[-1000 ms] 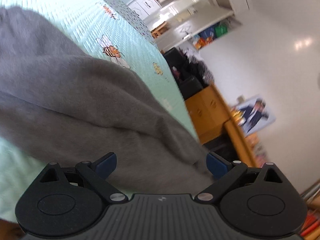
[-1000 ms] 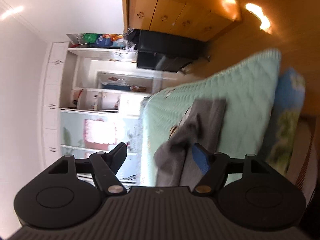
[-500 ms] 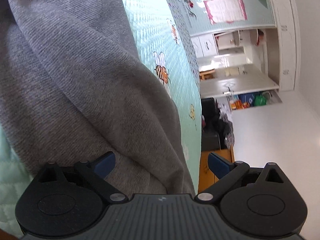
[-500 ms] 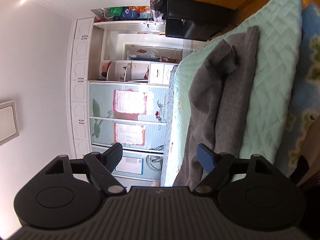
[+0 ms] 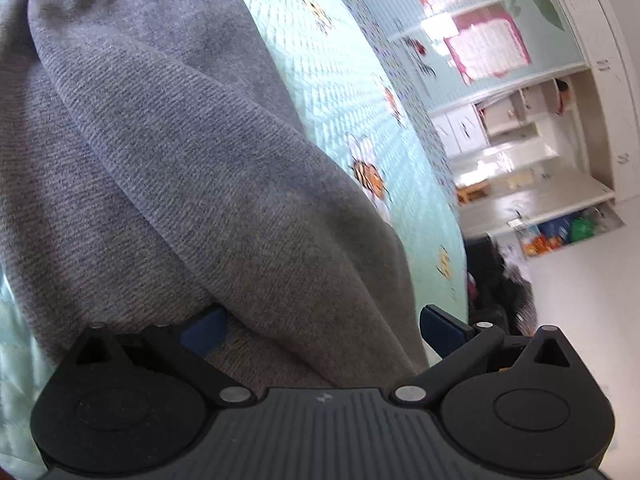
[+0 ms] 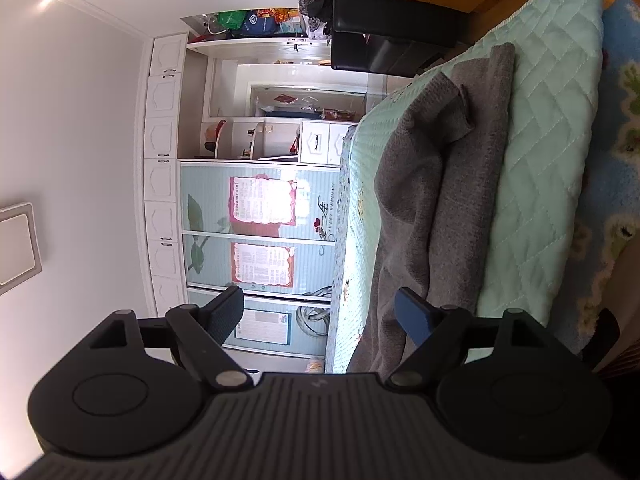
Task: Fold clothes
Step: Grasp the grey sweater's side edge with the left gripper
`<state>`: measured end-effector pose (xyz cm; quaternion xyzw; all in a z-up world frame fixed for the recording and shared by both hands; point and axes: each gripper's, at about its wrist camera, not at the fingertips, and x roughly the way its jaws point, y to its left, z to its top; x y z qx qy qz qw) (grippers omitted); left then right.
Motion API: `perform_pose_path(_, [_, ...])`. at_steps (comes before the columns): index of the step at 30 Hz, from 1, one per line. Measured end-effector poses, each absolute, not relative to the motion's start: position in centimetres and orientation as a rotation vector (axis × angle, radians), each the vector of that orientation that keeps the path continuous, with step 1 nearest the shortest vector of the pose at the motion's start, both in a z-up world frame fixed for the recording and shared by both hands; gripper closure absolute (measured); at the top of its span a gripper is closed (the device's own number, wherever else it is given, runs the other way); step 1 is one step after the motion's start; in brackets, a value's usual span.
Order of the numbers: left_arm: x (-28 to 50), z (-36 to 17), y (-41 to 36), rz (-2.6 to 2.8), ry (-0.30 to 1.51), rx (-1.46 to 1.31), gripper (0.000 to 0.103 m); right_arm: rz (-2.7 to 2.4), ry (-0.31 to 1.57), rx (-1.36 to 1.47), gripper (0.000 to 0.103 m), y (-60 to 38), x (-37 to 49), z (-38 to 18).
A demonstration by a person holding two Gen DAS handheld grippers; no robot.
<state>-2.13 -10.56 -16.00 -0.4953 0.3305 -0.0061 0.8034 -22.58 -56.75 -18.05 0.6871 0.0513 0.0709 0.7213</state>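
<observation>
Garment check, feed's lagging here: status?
Left gripper open, cloth between fingers. Right gripper open, empty. Grey garment part-folded on bed. Nothing in way.

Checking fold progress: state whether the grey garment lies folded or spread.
Partly folded: the grey garment lies in a long, narrow, layered strip on the green quilt.

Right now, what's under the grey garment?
The grey garment lies folded along the mint quilted bedspread, which shows all round it. Whatever sits beneath the fabric is covered; nothing pokes out.
</observation>
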Motion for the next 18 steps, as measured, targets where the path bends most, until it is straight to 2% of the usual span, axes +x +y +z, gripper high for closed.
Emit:
perform_pose_path(8, [-2.7,-15.1,-11.1,0.081,0.644,-1.029,0.000,0.190,0.130,1.490,0.019,-56.3,-22.5,-17.6])
perform_pose_path(12, [-3.0,-15.7,-9.5,0.008,0.632,-1.076,0.001,0.185,0.131,1.456,0.014,-56.5,-22.8,-17.3])
perform_pose_path(13, [-2.8,-15.7,-9.2,-0.014,0.641,-1.059,0.004,0.182,0.133,1.451,0.014,-56.6,-22.9,-17.4])
perform_pose_path(15, [-2.4,-15.8,-8.5,-0.059,0.658,-1.024,0.018,0.179,0.139,1.454,0.013,-56.6,-22.8,-17.6])
perform_pose_path(17, [-2.3,-16.1,-7.8,-0.067,0.681,-1.022,0.042,0.178,0.149,1.460,0.013,-56.5,-22.7,-17.8])
perform_pose_path(18, [-2.3,-16.3,-7.5,-0.058,0.694,-1.033,0.047,0.179,0.155,1.457,0.013,-56.4,-22.7,-17.8])
